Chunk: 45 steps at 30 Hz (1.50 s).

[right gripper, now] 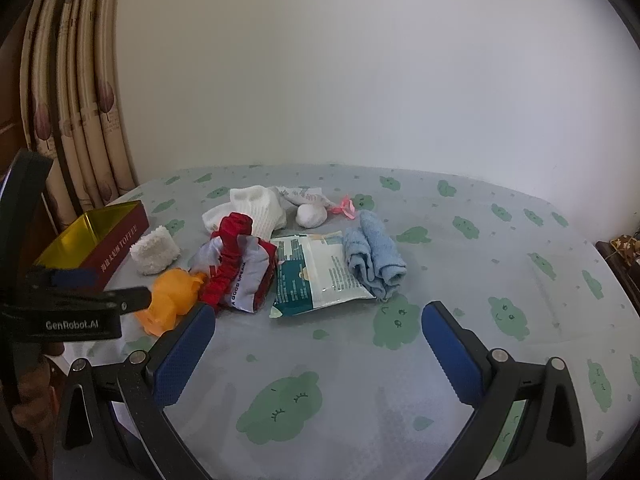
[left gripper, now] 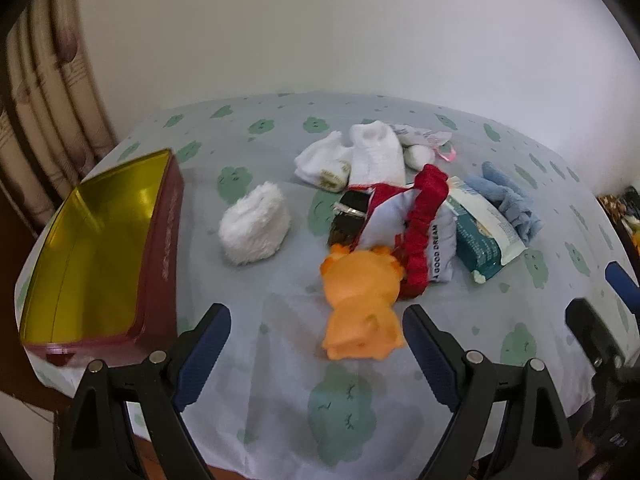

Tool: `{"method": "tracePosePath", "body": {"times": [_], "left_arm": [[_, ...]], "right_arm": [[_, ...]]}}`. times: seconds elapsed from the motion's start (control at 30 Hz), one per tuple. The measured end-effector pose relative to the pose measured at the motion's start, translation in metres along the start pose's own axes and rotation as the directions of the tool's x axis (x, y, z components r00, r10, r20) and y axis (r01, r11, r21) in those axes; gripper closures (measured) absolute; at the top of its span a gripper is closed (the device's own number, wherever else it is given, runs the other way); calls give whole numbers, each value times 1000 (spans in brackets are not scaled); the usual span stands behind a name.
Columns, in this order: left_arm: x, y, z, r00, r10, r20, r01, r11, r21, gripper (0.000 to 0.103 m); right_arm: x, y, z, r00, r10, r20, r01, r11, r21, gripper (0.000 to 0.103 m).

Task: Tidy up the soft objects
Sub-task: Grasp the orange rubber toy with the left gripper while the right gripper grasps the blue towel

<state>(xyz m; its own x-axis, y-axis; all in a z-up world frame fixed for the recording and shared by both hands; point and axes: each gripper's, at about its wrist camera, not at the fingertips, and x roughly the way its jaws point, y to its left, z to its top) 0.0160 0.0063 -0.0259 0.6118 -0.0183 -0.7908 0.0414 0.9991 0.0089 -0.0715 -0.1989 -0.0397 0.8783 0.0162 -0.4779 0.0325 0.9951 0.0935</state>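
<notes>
Left wrist view, from left to right: a red tin box (left gripper: 120,248) with a gold inside stands open at the left edge of the bed (left gripper: 280,292), which wears a pale sheet printed with green clouds. Just right of it, apart from the box, lies a white fluffy roll (left gripper: 255,229). Behind that, toward the far edge, sit white socks (left gripper: 360,156). Next comes a pile: a black strap piece (left gripper: 349,216), a grey-white cloth with red trim (left gripper: 408,220) printed "A GOOD DREAM", and a red scrunchie (left gripper: 422,236) draped over it. An orange soft toy (left gripper: 360,304) lies at the near side of this pile, touching the scrunchie. Right of the cloth is a teal-and-white packet (left gripper: 480,232), and a folded blue towel (left gripper: 508,196) lies against its far side. The left tool (left gripper: 316,344) hovers over the near edge of the bed, its blue-padded jaws spread wide, the orange toy between them but not gripped.

Right wrist view: the left tool's black body stands at the left, in front of the box. A small white ball (right gripper: 310,215) and a pink ribbon (right gripper: 345,207) lie behind the packet, near the socks. The right tool (right gripper: 318,336) hangs above bare sheet near the packet's near corner, jaws wide apart, holding nothing.
</notes>
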Motion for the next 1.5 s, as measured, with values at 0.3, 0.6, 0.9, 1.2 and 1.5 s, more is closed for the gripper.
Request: {"method": "tracePosePath", "body": {"times": [0.3,0.6,0.9,1.2,1.5], "left_arm": [[21,-6,7,999,16,-45,-14,999,37,13],[28,-5,0,997,-78,-25,79,996,49,60],[8,1,-2,989,-149,1,149,988,-41,78],[-30,17,4,982,-186,44,190,977,-100,97],[-23,23,-5,986,-162,37,164,983,-76,101]], "right_arm": [[9,-4,0,1000,-7,-22,8,1000,11,0],[15,-5,-3,999,-12,-44,12,1000,11,0],[20,-54,16,996,-76,-51,79,995,55,0],[75,-96,61,977,45,-208,-20,992,122,0],[133,-70,82,919,108,-380,-101,994,39,0]]}}
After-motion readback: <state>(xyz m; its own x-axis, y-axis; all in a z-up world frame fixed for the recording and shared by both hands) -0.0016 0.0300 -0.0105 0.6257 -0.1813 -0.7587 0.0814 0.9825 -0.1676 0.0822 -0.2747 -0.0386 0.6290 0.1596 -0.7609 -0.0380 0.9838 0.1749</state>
